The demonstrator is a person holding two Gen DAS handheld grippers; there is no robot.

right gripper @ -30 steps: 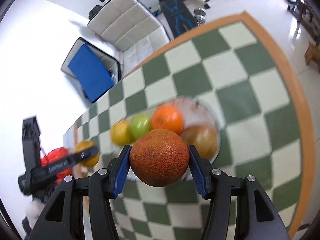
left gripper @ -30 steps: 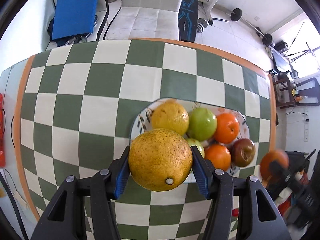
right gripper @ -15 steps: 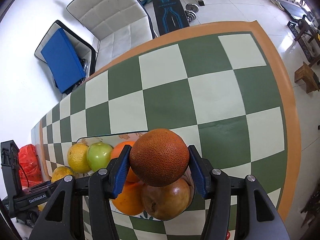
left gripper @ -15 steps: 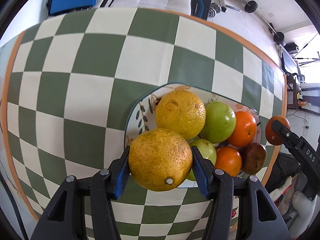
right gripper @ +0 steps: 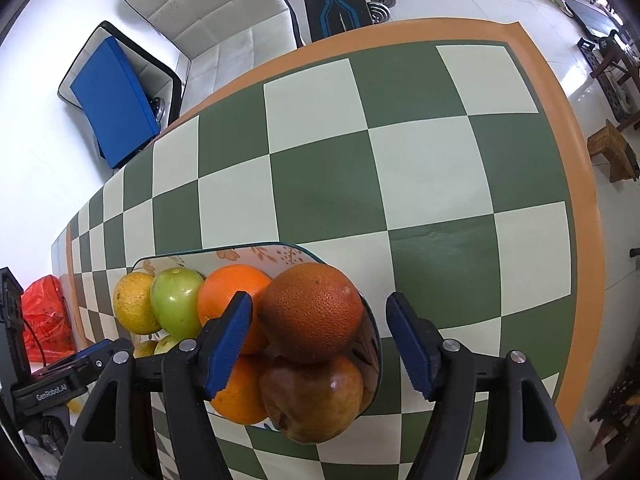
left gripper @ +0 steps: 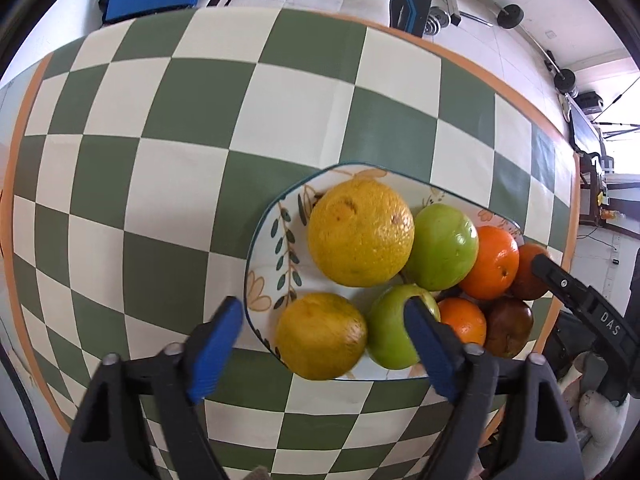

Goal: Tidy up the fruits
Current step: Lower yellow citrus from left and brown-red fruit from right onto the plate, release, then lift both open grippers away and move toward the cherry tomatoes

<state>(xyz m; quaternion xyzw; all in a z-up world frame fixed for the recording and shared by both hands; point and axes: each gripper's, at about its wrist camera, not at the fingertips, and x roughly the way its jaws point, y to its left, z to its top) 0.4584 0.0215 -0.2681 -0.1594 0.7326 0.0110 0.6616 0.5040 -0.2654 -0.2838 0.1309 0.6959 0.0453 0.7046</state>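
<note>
While I look down:
Left gripper [left gripper: 320, 316]: spread wide, yellow orange [left gripper: 321, 336] lying free on plate [left gripper: 264, 264].
Right gripper [right gripper: 318, 322]: released, dark orange [right gripper: 311, 311] resting atop the pile.

Green-and-cream checked worktop [right gripper: 420, 184] with an orange border fills the middle of both views. Upper left in the right wrist view, a white padded bench [right gripper: 224, 12] sits beside a blue pad [right gripper: 114, 98]. Dumbbells [right gripper: 380, 0] lie at the top, a red bag [right gripper: 44, 316] at the left edge, a wooden stool [right gripper: 614, 152] far right.
</note>
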